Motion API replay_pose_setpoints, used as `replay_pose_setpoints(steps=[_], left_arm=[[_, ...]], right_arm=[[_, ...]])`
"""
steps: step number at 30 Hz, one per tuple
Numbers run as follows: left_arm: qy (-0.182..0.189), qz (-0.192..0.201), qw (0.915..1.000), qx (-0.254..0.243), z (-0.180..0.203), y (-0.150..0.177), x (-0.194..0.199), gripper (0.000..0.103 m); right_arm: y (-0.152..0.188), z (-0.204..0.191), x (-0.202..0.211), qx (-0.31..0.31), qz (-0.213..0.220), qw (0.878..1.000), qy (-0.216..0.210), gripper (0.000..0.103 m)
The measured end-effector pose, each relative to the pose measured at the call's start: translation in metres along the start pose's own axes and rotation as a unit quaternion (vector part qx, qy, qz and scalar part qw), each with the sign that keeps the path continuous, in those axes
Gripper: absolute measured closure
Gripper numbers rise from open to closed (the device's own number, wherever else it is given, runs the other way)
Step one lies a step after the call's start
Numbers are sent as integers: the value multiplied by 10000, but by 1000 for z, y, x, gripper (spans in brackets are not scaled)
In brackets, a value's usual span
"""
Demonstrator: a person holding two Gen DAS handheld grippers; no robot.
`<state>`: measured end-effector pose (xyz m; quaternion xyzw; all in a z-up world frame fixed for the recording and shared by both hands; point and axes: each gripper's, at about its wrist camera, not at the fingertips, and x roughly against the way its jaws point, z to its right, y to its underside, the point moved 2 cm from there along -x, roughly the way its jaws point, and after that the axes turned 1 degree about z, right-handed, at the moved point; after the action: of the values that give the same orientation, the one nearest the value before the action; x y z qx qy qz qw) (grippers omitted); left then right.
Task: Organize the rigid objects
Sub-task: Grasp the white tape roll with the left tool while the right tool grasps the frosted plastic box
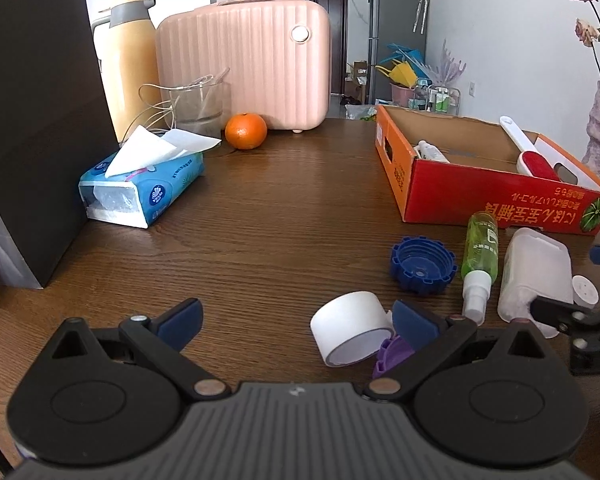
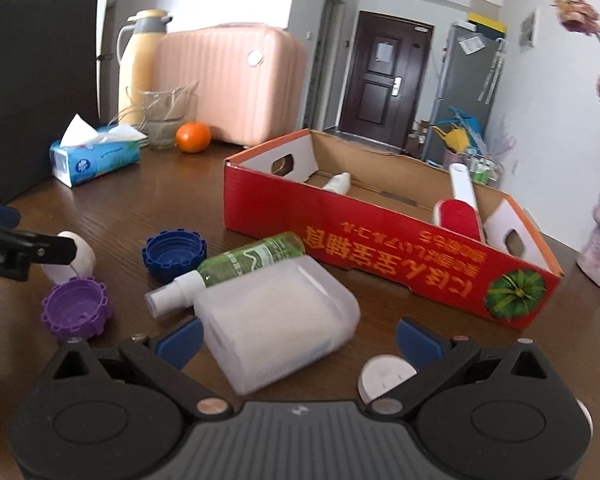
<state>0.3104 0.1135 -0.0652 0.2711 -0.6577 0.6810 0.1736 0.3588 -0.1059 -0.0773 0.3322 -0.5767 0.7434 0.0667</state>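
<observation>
Grippers: we are holding the left gripper [image 1: 296, 322] spread wide and empty low over the wooden table [image 1: 280, 208], its right pad just beside the white tape roll [image 1: 350, 328] and the purple cap [image 2: 77, 307], and we are holding the right gripper [image 2: 300, 342] spread wide too, gripping nothing, with the translucent plastic container [image 2: 278, 320] lying between its fingers. Green spray bottle [image 2: 236, 270] is lying against that container's far side with the blue cap [image 2: 175, 254] near its nozzle, while the red cardboard box [image 2: 380, 258] behind is holding a lint roller [image 2: 460, 208] and a small white tube [image 2: 338, 182].
</observation>
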Motion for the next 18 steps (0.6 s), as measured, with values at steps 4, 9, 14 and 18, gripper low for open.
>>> replay_pose_setpoints(steps=[4, 9, 14, 18], left_arm=[[-18, 8, 10000, 26, 0, 1, -1, 0], [-5, 28, 10000, 19, 1, 2, -2, 0], [22, 3, 10000, 20, 1, 2, -4, 0], [7, 8, 10000, 33, 0, 3, -4, 0]], right_arm=[[-8, 4, -21, -24, -80, 9998, -191, 1], [-9, 13, -39, -355, -243, 9977, -520, 11], [-6, 14, -36, -443, -160, 9964, -698, 20], [-4, 7, -32, -281, -36, 9982, -522, 20]])
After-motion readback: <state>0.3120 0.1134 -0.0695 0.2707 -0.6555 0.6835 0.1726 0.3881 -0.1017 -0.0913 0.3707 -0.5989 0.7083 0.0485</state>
